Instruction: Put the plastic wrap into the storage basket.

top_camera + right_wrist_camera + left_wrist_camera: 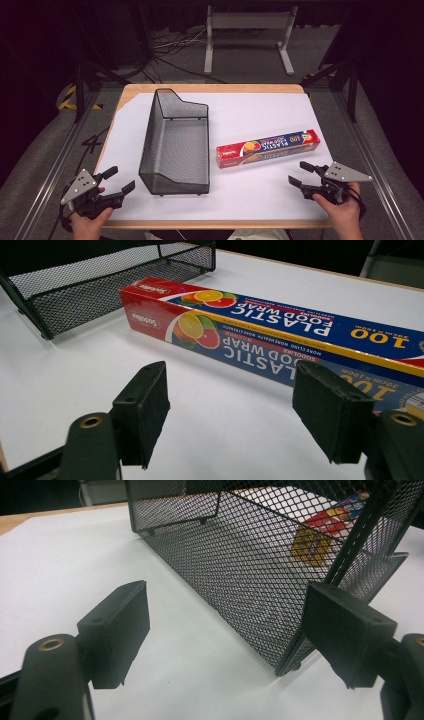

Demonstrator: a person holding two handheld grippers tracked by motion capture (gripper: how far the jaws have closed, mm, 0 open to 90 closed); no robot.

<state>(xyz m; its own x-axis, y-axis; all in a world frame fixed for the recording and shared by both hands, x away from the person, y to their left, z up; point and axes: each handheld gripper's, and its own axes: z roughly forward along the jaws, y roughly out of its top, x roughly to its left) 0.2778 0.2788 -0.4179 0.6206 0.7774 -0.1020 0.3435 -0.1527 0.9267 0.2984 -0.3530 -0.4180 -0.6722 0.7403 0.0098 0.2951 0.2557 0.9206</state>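
A long red and blue box of plastic food wrap (268, 148) (270, 335) lies flat on the white table cover, right of a black wire-mesh basket (175, 145) (240, 560). My right gripper (300, 175) (230, 415) rests near the table's front right edge, just short of the box, open with nothing between its pads. My left gripper (120, 180) (225, 630) sits at the front left corner, open and empty, aimed at the basket's near corner. Through the mesh, the left gripper view shows the box's end (320, 535).
The white cover (250, 115) spans most of the wooden table (210, 88). A grey metal stand (247, 35) and cables lie on the floor beyond the far edge. Bare white surface lies behind the box and along the front edge.
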